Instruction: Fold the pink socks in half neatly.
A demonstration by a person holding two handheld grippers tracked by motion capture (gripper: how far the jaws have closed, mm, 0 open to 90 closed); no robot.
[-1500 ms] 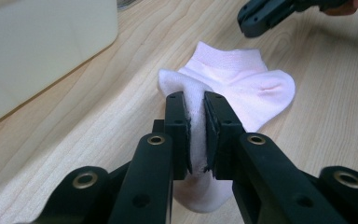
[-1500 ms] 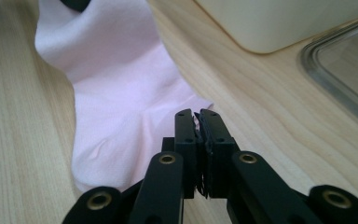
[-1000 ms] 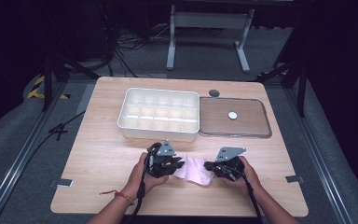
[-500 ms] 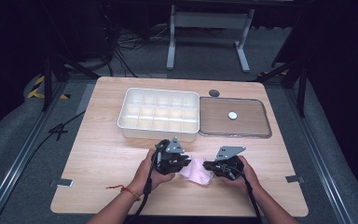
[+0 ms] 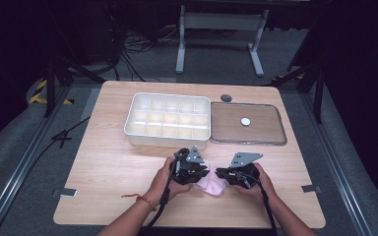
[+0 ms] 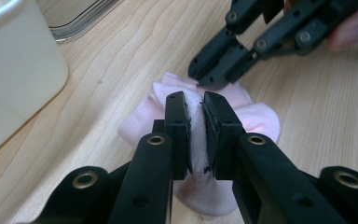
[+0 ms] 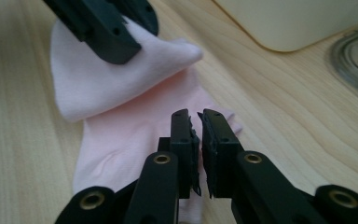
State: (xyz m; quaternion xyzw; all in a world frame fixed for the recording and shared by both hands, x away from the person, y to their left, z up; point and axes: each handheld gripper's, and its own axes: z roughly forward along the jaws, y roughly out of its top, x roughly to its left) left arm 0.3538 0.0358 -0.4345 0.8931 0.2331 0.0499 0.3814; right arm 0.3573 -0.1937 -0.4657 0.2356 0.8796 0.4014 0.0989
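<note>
The left gripper [image 5: 203,173] has slid right onto the pink sock [image 6: 223,116], jaws pinching a fold. The right gripper [image 7: 196,122] is nearly closed, empty. Sock at the worktop's [image 5: 108,167] six o'clock; soft, limp, best pinched at edges.

pink sock [image 6: 256,119] | folded, apparently doubled over | on table, near edge

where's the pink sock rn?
High view: the sock lies on the table near the front edge, between the left tongs and right tongs, in front of the white tray.
</note>
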